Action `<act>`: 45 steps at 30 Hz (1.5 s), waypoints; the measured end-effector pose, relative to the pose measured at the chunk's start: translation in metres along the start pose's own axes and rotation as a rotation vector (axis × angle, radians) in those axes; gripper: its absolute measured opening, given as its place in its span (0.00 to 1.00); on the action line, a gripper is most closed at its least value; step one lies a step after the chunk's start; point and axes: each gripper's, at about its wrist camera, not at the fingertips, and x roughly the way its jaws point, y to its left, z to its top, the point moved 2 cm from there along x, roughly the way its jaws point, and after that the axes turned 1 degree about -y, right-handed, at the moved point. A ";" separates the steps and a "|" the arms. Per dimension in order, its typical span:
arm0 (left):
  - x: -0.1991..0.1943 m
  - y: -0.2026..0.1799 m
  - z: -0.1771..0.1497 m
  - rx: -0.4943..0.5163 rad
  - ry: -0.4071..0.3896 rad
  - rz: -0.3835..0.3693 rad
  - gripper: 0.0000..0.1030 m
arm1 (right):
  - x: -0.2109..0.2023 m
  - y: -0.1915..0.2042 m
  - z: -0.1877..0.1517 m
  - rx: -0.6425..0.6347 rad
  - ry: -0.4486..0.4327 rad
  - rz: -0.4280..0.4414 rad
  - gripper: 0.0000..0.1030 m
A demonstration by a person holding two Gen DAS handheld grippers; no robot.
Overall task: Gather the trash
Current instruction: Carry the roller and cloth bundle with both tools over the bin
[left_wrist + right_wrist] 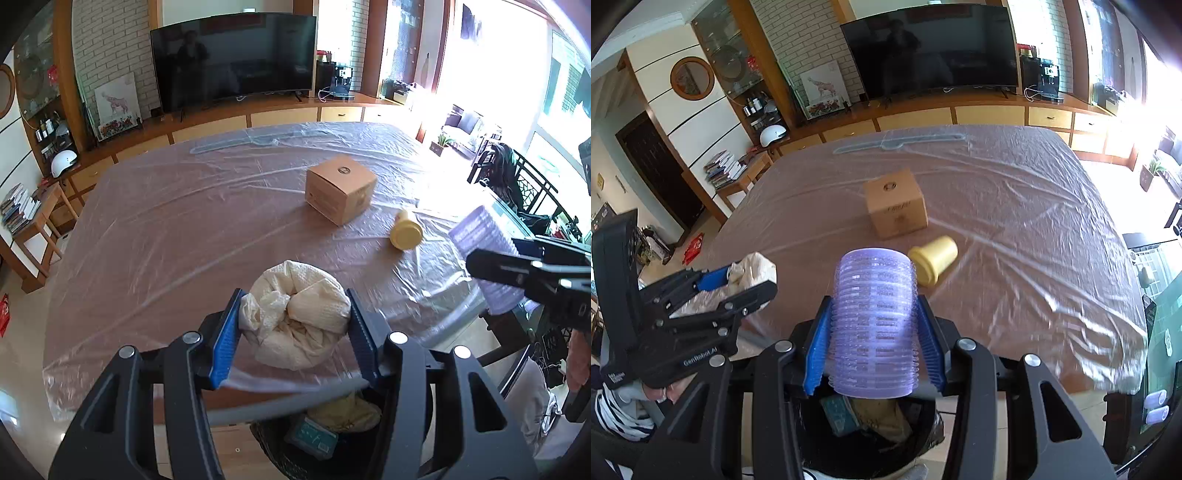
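Crumpled cream paper (295,314) sits clamped between the blue pads of the left gripper (293,332) in the left wrist view, held over the near edge of the plastic-covered table (166,229), with a black trash bin (317,443) below it and a cardboard box (340,188) and a tipped yellow cup (406,232) farther out on the table. From the right wrist view, the right gripper (873,328) has its jaws closed on a stack of purple plastic cups (875,325), held above the open bin (871,424).
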 end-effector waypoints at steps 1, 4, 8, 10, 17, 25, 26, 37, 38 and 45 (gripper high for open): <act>-0.002 -0.001 -0.003 0.000 0.000 0.000 0.53 | -0.002 0.001 -0.005 -0.003 0.001 0.003 0.42; -0.008 -0.003 -0.011 -0.011 0.004 0.000 0.53 | -0.008 0.005 -0.019 -0.004 0.010 0.008 0.42; -0.016 -0.010 -0.027 -0.016 0.012 0.003 0.53 | -0.011 0.013 -0.034 -0.007 0.024 0.016 0.42; -0.017 -0.012 -0.034 -0.016 0.021 0.006 0.53 | -0.012 0.017 -0.044 -0.015 0.033 0.015 0.42; -0.018 -0.020 -0.059 -0.023 0.059 0.012 0.53 | -0.009 0.022 -0.072 -0.020 0.070 0.016 0.42; -0.011 -0.025 -0.080 -0.023 0.100 0.027 0.53 | 0.003 0.021 -0.096 -0.027 0.118 0.005 0.42; -0.011 -0.027 -0.083 -0.021 0.104 0.028 0.53 | 0.003 0.021 -0.098 -0.028 0.123 0.005 0.42; 0.009 -0.033 -0.109 -0.021 0.176 0.055 0.53 | 0.029 0.016 -0.121 -0.048 0.199 0.005 0.42; 0.011 -0.033 -0.111 -0.021 0.183 0.056 0.53 | 0.031 0.015 -0.123 -0.050 0.205 0.003 0.42; 0.027 -0.036 -0.126 -0.017 0.240 0.064 0.53 | 0.047 0.012 -0.133 -0.071 0.249 -0.010 0.42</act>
